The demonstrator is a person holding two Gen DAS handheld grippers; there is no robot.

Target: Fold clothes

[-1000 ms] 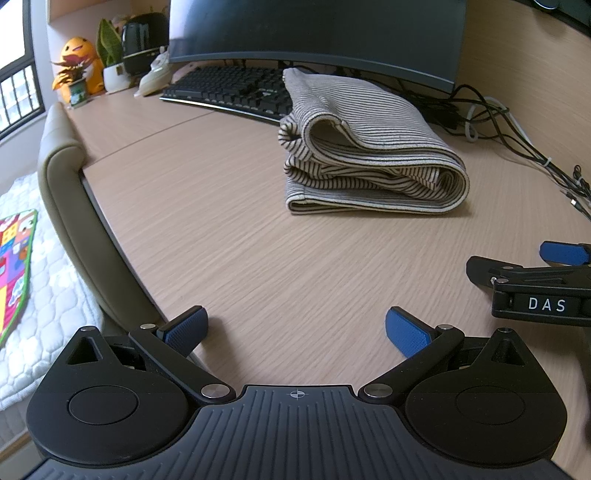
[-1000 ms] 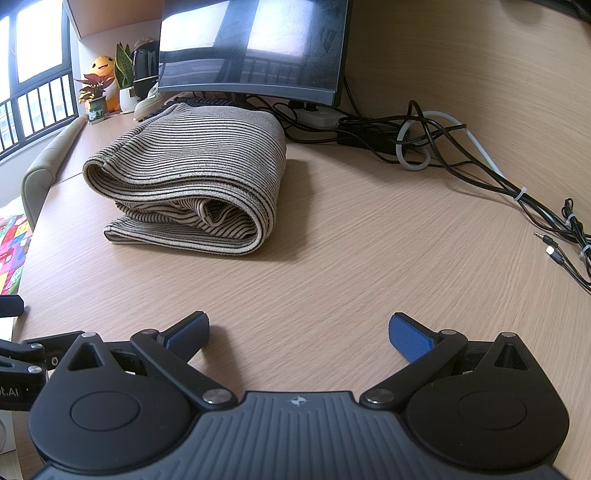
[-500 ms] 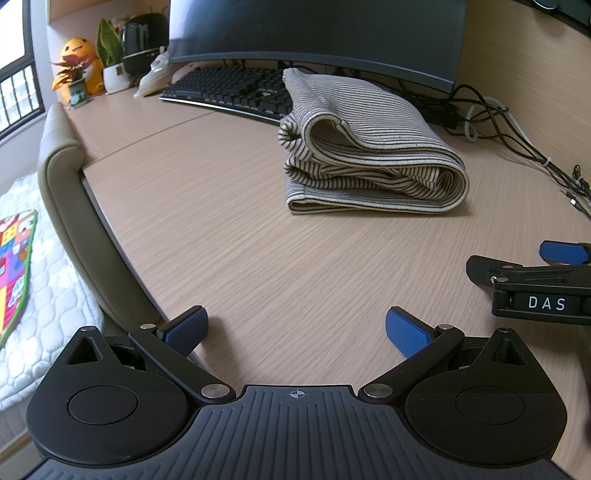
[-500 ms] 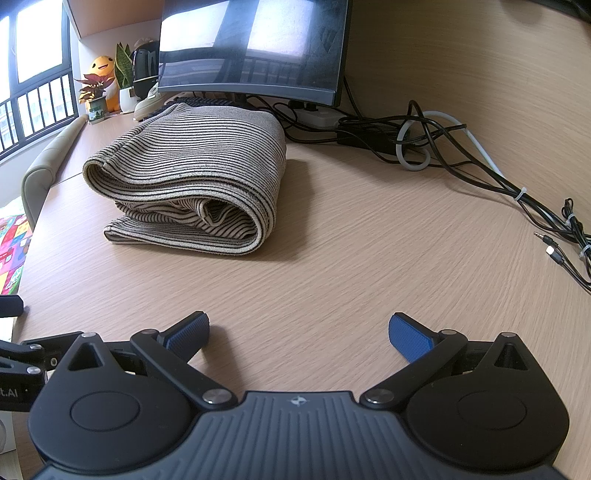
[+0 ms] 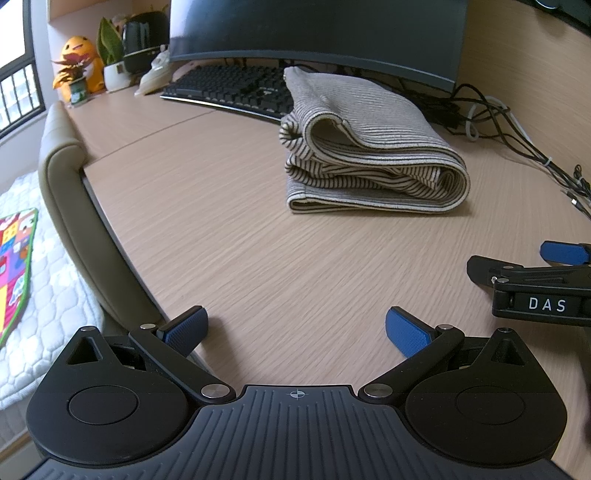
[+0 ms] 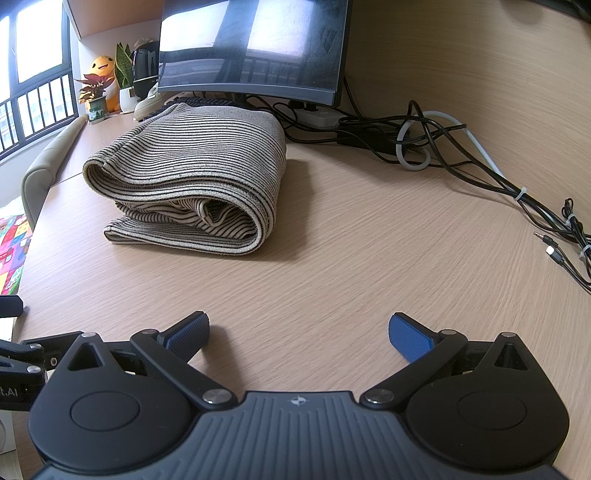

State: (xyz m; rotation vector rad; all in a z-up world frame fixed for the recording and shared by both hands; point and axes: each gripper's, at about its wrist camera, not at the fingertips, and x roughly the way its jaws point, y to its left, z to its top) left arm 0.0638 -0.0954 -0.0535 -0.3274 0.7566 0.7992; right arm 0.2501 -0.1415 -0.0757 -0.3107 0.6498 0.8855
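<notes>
In both wrist views we see blue-padded fingers [image 5: 186,328] spread wide apart with nothing between them. The left gripper [image 5: 295,328] hangs over bare wood near the front edge of the desk [image 5: 229,258], its left finger reaching past that edge; the right gripper [image 6: 299,332] sits over open desk surface [image 6: 351,266] further in. Each tool shows in the other's view: the right gripper [image 5: 532,284], lettered "DAS", appears at the right margin of the left view, and part of the left gripper [image 6: 14,354] at the left margin of the right view, so we place the two side by side and apart. Well ahead of both lies the striped garment [image 5: 369,162], beige with dark lines, folded into a thick stack of layers whose rounded fold faces the right gripper [image 6: 192,181]; neither tool touches it. Beyond the garment we find a dark keyboard [image 5: 229,86] and a curved monitor [image 5: 317,33], with the far end of the garment close against the keyboard. To the right runs a tangle of black cables [image 6: 461,155]. At the far left corner stand a yellow plush toy [image 5: 79,59] and potted plants [image 5: 110,62], and a padded chair back [image 5: 70,192] curves along the desk's left edge.
</notes>
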